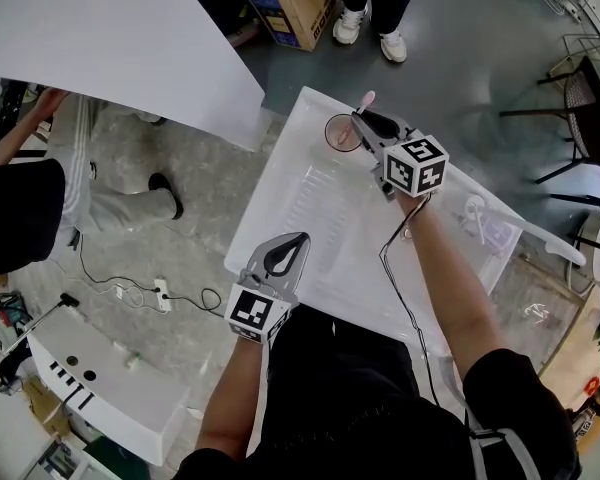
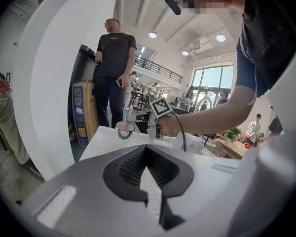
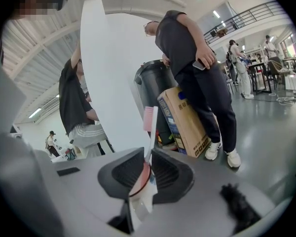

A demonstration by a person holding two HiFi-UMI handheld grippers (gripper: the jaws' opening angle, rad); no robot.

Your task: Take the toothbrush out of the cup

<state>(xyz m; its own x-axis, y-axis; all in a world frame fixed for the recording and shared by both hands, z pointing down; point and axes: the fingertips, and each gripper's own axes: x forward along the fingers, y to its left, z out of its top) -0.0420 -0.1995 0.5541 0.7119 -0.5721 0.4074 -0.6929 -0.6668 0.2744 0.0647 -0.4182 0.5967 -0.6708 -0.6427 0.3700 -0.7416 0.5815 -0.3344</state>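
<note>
A clear cup [image 1: 340, 133] with a reddish rim stands near the far corner of the white table [image 1: 320, 218]. From it rises a toothbrush [image 1: 366, 102] with a pink head and a white handle. My right gripper [image 1: 362, 118] reaches over the cup. In the right gripper view its jaws press on the toothbrush [image 3: 149, 120] handle just above the cup's rim [image 3: 141, 179], so my right gripper [image 3: 148, 154] is shut on it. Over the table's near edge my left gripper [image 1: 300, 238] hangs shut and empty. The left gripper view, past my left gripper [image 2: 147, 149], shows the cup [image 2: 124, 130] far ahead.
A person in white shoes [image 1: 365, 23] stands beyond the table beside a cardboard box [image 1: 295, 3]. A large white board [image 1: 110, 38] leans at the left. A clear plastic object [image 1: 485, 223] lies at the table's right edge. A power strip [image 1: 161, 294] and cables lie on the floor.
</note>
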